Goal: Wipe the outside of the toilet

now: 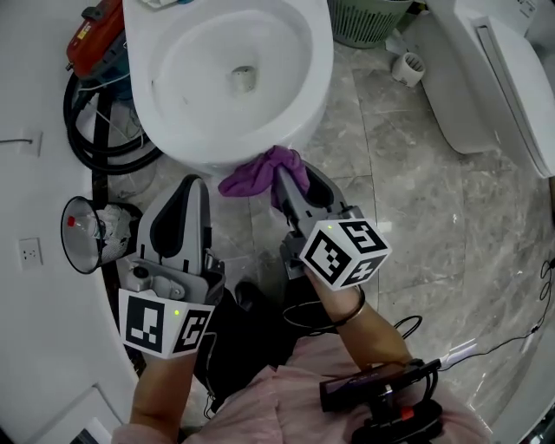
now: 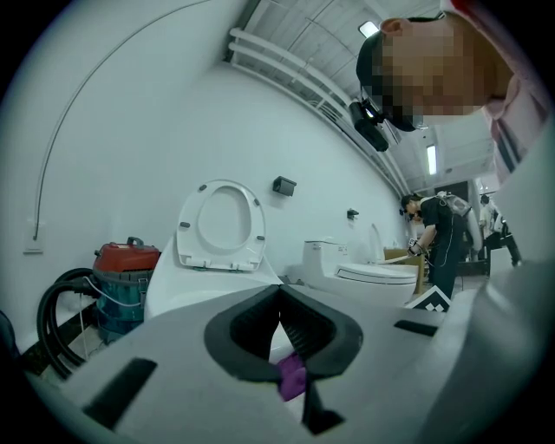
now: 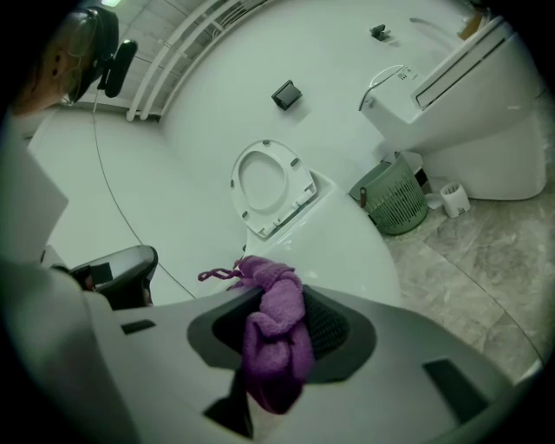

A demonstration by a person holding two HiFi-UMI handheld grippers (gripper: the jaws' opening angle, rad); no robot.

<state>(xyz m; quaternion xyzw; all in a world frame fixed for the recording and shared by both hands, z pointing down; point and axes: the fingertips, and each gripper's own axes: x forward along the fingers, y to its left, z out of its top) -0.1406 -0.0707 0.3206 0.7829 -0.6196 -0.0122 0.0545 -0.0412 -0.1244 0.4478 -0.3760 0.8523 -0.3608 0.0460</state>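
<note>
The white toilet (image 1: 316, 82) stands at the top of the head view with its seat (image 2: 221, 227) lifted. A purple cloth (image 1: 258, 173) is pinched in my right gripper (image 1: 286, 170), which is shut on it and holds it against the outside front of the bowl, under the rim. In the right gripper view the cloth (image 3: 276, 340) bunches between the jaws, with the bowl (image 3: 347, 244) just beyond. My left gripper (image 1: 192, 183) hangs to the left, below the bowl, shut with nothing held. In the left gripper view, that gripper (image 2: 279, 321) shows a bit of the cloth (image 2: 292, 375) past its closed jaws.
A red vacuum (image 1: 94, 36) and its black hose (image 1: 85, 143) sit left of the toilet against the white wall. A small lined bin (image 1: 91, 230) is by my left gripper. A green basket (image 1: 364, 22), a white cup (image 1: 408, 68) and another toilet (image 1: 496, 82) stand right. Cables (image 1: 520, 334) cross the floor.
</note>
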